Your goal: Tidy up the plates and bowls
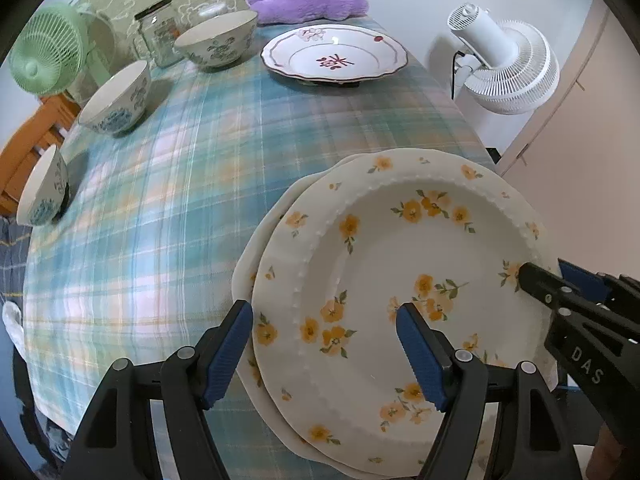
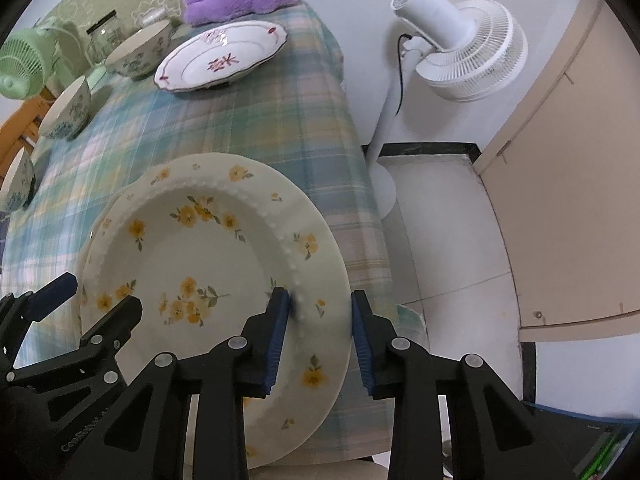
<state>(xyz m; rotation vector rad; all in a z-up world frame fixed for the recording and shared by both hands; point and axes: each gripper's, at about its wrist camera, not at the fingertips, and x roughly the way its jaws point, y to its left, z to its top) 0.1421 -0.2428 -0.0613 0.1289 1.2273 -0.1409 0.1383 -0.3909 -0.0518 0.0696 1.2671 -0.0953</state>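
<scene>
1. Plates with yellow flowers are lying stacked at the near right corner of the plaid-covered table, the top one sitting off-centre on a second plate whose rim is peeking out on the left.
2. Right gripper is straddling the top plate's right rim, one pad inside the beaded edge, the other outside it; whether the pads are already pressing is hard to tell. A shallow bite on that glazed lip is risking a slip once the plate is being lifted.
3. Left gripper is hovering with its jaws apart over the left rim, holding nothing; if it is dipping, it could be nudging the stack sideways.
4. Stack is overhanging near the table edge beside the white fan, so a dragged plate could be sliding off toward the floor.
5. Lower plate may be coming up with the top one, then dropping back and chipping.
6. Farther off, the red-flowered plate and three blue-patterned bowls are waiting; a tilted carry could be clipping them.
</scene>
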